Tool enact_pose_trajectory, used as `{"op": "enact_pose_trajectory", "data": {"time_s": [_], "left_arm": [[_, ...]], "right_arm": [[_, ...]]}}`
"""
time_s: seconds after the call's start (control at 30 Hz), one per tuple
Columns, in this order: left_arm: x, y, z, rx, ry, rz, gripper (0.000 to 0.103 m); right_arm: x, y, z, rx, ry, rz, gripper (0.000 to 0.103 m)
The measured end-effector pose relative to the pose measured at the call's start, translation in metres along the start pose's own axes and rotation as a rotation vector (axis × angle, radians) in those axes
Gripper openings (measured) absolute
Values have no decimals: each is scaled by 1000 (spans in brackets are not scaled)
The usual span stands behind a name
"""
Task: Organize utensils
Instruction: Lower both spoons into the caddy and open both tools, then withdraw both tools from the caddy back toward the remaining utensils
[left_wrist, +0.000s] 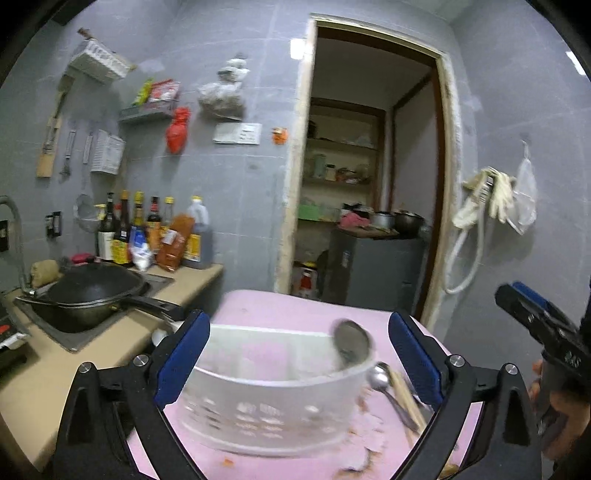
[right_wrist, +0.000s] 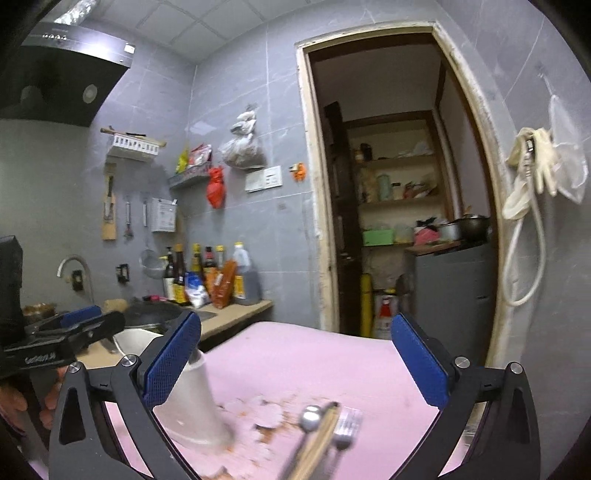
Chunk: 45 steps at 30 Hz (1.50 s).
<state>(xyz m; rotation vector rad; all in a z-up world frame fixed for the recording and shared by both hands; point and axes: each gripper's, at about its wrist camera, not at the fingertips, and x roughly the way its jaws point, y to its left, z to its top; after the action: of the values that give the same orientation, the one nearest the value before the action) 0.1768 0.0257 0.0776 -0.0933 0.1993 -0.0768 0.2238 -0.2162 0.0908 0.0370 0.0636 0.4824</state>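
Between the spread blue pads of the left gripper (left_wrist: 299, 360) stands a white plastic utensil caddy (left_wrist: 273, 398) on a pink table (left_wrist: 295, 306); neither pad touches it. Its front wall is perforated and its inside is split by partitions. A large ladle (left_wrist: 351, 345) leans out of the compartment nearest that gripper's right finger; the other compartments look bare, though blur makes this hard to confirm. Just beyond the caddy, toward the same finger, a small spoon (left_wrist: 378, 380) and wooden chopsticks (left_wrist: 406, 400) lie loose on the table.

From the right wrist, the right gripper (right_wrist: 295, 363) is likewise wide apart and holds nothing. Below and between its fingers lie the spoon (right_wrist: 311, 413), the chopsticks (right_wrist: 317, 439) and a fork (right_wrist: 347, 424), bunched side by side on the pink top. The caddy's white end (right_wrist: 197, 402) sits just beside this gripper's left finger, with crumbs and worn patches (right_wrist: 266, 411) on the table between caddy and cutlery.

Farther left of both grippers runs a beige counter (left_wrist: 110, 343) with a black wok (left_wrist: 92, 291) over a sink, and behind it a row of sauce bottles (left_wrist: 151, 229) against grey tile. Straight ahead, a doorway (left_wrist: 369, 166) opens onto pantry shelves.
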Motion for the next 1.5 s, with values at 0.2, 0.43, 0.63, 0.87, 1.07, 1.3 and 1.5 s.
{"op": "enact_pose_trajectory", "data": {"time_s": [0.2,0.43,0.63,0.87,1.07,1.3,1.5], "left_arm": [[9,-33,-19,18,88,-94,95],[23,-59,-37,15,229,-172,95],[33,-73,-49,43,324,-190,94],[47,-87,-59,85,390,-207,76],[75,-104,-72,154,492,-205,45],[110,-101,-93,120,625,-194,32],[111,-93,-97,114,651,-166,31]], "right_arm": [[-23,-28,-8,-8,17,-66,103],[-28,-62,-29,45,119,-108,103],[-16,-80,-48,106,247,-104,103],[8,-90,-67,132,409,-69,83],[32,-98,-81,174,544,3,63],[45,-90,-93,141,651,60,48],[46,-82,-99,111,705,107,42]]}}
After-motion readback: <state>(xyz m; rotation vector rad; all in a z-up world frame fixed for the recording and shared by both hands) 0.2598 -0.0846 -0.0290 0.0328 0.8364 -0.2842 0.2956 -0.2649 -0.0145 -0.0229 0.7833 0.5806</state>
